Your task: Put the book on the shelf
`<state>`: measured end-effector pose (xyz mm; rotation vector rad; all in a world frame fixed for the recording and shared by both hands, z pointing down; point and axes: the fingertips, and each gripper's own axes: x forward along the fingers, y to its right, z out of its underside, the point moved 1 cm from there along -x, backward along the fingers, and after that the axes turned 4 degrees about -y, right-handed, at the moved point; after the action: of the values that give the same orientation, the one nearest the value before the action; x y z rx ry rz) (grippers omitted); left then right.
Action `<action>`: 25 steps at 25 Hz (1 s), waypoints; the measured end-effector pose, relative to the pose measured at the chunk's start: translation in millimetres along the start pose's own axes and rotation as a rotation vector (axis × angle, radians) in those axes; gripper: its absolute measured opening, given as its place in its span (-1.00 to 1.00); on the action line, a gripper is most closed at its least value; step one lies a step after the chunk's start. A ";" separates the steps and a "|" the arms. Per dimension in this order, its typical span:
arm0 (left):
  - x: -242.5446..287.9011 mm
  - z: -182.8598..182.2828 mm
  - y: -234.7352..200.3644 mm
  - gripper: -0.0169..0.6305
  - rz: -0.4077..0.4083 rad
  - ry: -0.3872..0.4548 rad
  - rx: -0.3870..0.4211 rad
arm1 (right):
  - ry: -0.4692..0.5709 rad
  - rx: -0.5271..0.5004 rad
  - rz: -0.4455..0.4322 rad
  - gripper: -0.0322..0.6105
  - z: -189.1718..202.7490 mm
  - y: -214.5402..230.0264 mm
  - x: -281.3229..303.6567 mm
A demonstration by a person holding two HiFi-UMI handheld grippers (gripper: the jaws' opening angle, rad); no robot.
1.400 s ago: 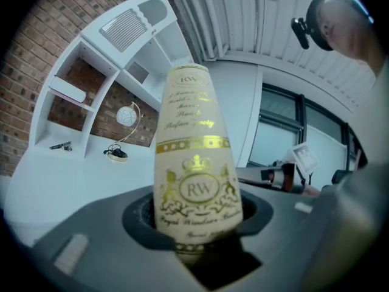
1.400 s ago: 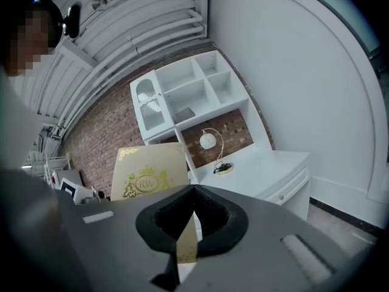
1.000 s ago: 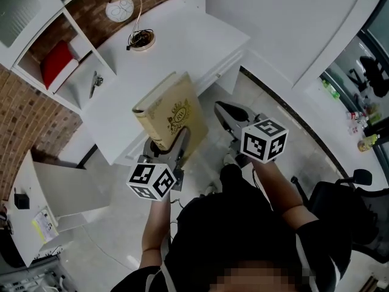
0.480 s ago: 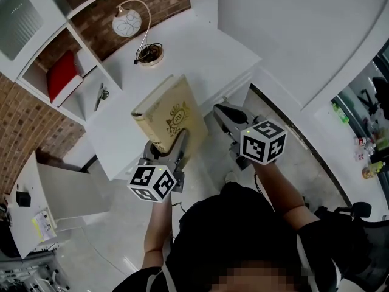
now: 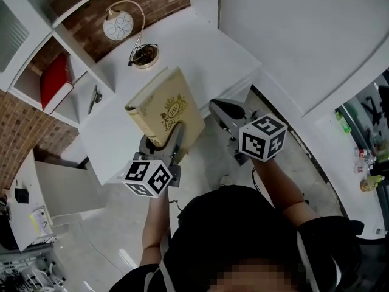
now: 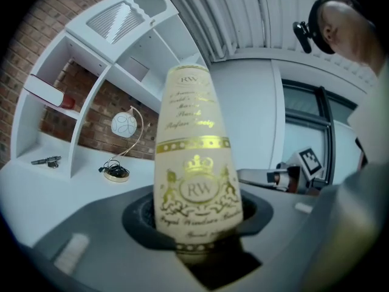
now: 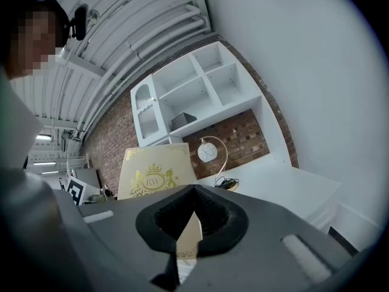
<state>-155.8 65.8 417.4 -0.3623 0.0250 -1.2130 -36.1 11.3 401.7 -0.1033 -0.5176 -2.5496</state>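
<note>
A cream book with gold print point(image 5: 167, 109) stands upright in my left gripper point(image 5: 165, 140), which is shut on its lower end. In the left gripper view its spine point(image 6: 194, 163) fills the gap between the jaws and both pads press on it. The book hangs over the front edge of the white desk point(image 5: 194, 47). My right gripper point(image 5: 223, 109) is level just to the right of the book, shut with nothing in it. In the right gripper view point(image 7: 194, 190) the book point(image 7: 152, 175) shows at the left. The white shelf unit point(image 5: 73, 47) stands at the desk's far left.
A red book point(image 5: 53, 76) lies in a lower compartment of the shelf, with a small dark object point(image 5: 94, 96) in the one beside it. A round lamp point(image 5: 118, 24) and its coiled cable point(image 5: 143, 55) sit on the desk. A white wall point(image 5: 292, 35) runs along the right.
Both grippers and the book have moved forward towards the desk and shelf. The book now hangs over the desk's front edge. Neither grip has changed.
</note>
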 end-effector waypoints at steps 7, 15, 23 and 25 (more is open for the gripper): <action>41.5 -1.3 12.2 -0.26 -0.021 0.007 0.005 | -0.005 -0.006 -0.031 -0.91 -13.0 41.7 -3.4; 76.1 -11.5 24.4 -0.26 -0.041 0.038 0.017 | 0.007 -0.006 -0.050 -0.91 -26.3 73.4 -1.2; 84.7 -20.2 15.5 -0.26 -0.087 0.032 0.038 | -0.008 -0.035 -0.056 -0.90 -34.0 79.2 17.8; 89.3 -26.3 9.1 -0.26 -0.078 0.036 0.040 | 0.003 -0.028 -0.066 -0.90 -37.8 79.9 24.8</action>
<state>-121.1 -20.3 405.4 -0.3085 0.0172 -1.2954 -14.9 -78.0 398.4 -0.0936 -0.4913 -2.6211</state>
